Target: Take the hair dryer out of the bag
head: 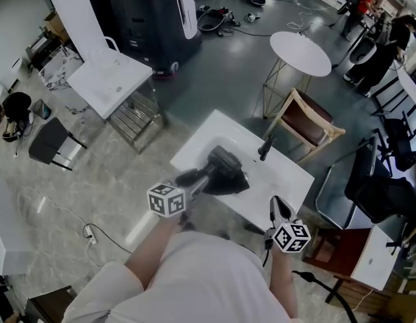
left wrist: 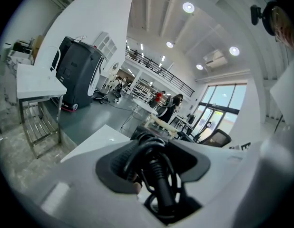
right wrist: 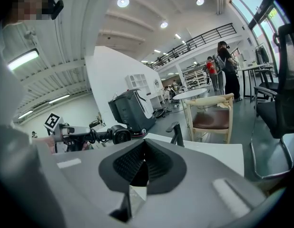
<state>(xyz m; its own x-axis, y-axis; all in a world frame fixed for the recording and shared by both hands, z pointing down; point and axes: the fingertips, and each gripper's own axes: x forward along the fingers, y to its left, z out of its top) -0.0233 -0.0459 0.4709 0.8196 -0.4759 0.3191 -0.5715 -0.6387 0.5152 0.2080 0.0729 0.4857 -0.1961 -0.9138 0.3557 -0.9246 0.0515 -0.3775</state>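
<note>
My left gripper (head: 196,181) reaches over the near edge of the white table (head: 215,130) and is shut on the black hair dryer (head: 192,177). In the left gripper view the dryer's handle and coiled cord (left wrist: 159,175) fill the gap between the jaws. The right gripper view shows the dryer (right wrist: 119,134) held level out from the left gripper (right wrist: 66,132). A dark grey bag (head: 228,170) lies on the table right at the dryer's far end; whether they still touch is hidden. My right gripper (head: 279,206) hovers at the table's near right edge, shut and holding nothing (right wrist: 144,167).
A small black upright object (head: 265,147) stands on the table beyond the bag. A wooden chair (head: 305,120) is behind the table, a round white table (head: 300,52) farther back. A black office chair (head: 383,194) is at the right. People stand at the far right.
</note>
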